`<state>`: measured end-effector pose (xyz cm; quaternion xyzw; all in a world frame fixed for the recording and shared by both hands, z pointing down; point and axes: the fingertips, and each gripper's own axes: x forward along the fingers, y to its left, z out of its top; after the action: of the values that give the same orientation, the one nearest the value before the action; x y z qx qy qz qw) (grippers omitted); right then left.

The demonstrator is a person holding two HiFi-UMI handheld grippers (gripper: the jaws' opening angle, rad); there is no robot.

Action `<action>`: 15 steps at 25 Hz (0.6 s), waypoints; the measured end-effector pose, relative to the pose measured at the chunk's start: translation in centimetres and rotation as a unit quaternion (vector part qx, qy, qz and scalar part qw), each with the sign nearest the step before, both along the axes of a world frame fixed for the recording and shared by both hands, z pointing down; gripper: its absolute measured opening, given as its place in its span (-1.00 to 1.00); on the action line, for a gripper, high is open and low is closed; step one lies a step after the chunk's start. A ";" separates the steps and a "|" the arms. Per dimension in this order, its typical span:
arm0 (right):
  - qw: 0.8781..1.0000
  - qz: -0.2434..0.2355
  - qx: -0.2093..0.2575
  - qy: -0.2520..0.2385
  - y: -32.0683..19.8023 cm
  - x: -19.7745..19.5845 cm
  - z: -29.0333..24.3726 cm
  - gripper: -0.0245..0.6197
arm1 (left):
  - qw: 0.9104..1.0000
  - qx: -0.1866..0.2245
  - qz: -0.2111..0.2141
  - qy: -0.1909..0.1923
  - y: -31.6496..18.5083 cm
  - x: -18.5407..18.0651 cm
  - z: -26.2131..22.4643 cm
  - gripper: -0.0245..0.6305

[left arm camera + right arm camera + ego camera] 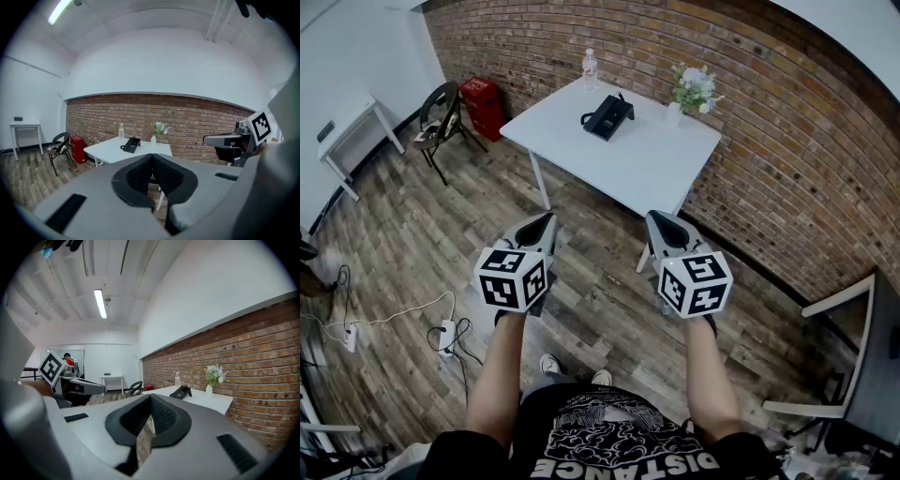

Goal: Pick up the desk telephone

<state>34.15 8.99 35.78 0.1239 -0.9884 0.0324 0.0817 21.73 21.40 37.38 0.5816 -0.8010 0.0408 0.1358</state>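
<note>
Brickwork (787, 159) fills the upper right of the head view, and plank floor (412, 244) spreads across the left and middle. A white tabletop (652, 164) stands against the wall in the upper middle, well apart from the person at the bottom of the frame.

The left gripper (542, 225) and the right gripper (661, 225) are held out side by side at mid-frame, over bare floor short of the table. In each gripper view the fingers (140, 176) (164, 416) press together with nothing between them.

The desk telephone (607, 116) lies on the far part of the tabletop, near the upper middle of the frame, with a bottle (590, 68) behind it and a small vase of flowers (692, 94) to its right. Nothing touches it.

By my reading the task has not begun. All of it is left: closing in on the table, parting the fingers, taking hold of the telephone and lifting it.
</note>
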 end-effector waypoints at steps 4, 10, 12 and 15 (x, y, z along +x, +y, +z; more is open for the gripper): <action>1.000 -0.005 0.001 -0.001 -0.1 0.0 0.1 -0.91 | 1.000 -0.001 0.002 0.000 -0.4 0.2 -0.1 -0.91; 1.000 -0.013 -0.002 0.004 0.0 -1.7 0.5 -0.91 | 1.000 0.002 0.000 0.006 -0.5 -1.4 0.1 -0.90; 1.000 -0.015 -0.003 0.003 0.0 -2.6 0.7 -0.91 | 1.000 0.000 0.003 0.006 -0.7 -2.1 0.3 -0.90; 1.000 -0.014 -0.006 0.004 -0.2 -4.5 1.1 -0.91 | 1.000 0.001 0.008 0.008 -1.1 -3.8 0.7 -0.90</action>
<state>29.65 8.82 36.91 0.1095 -0.9896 0.0363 0.0864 17.91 20.28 38.11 0.5883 -0.7954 0.0370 0.1412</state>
